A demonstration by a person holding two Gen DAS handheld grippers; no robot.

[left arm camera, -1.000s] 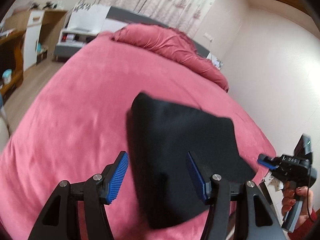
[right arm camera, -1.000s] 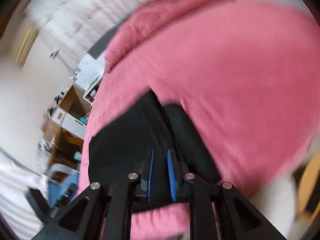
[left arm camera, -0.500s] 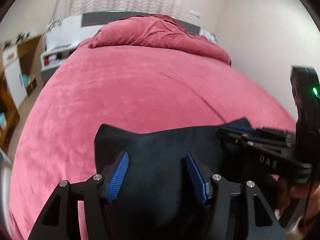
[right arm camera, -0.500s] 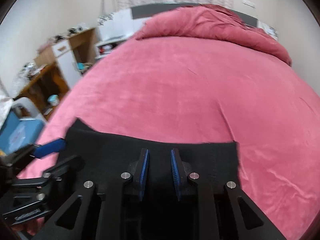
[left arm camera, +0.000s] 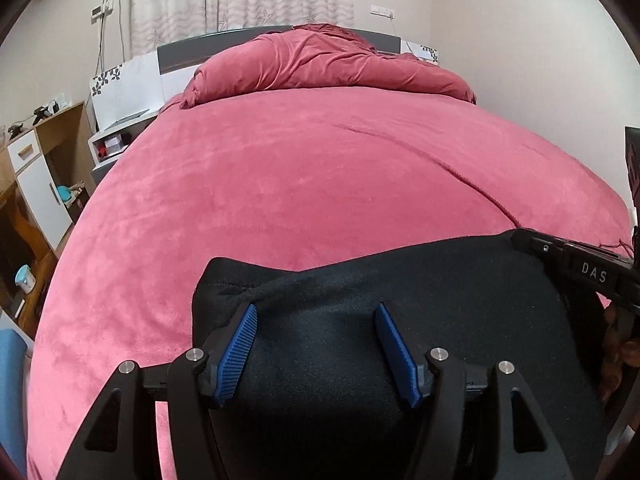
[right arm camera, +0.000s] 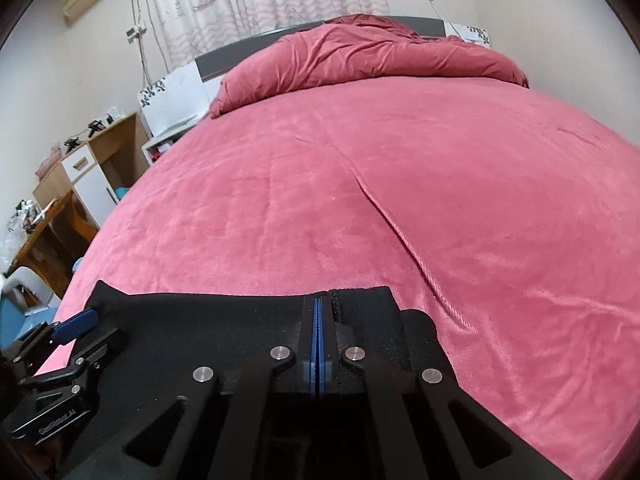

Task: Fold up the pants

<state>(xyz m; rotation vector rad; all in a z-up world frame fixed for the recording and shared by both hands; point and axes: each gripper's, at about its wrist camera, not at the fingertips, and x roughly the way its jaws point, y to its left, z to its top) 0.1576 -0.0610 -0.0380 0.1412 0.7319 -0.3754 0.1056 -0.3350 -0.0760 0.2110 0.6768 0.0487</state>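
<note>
On the pink bed [left arm camera: 280,200], black pants [left arm camera: 440,304] lie folded; right gripper [right arm camera: 317,320] pressed together, left gripper [left arm camera: 316,340] spread, its jaws just widened; likely next: withdraw both

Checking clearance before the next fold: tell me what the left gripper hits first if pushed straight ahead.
Most likely the black pants: the left gripper points down at them with open fingers astride the cloth. Past their far edge lies only the red bedspread. Depth is uncertain.
</note>
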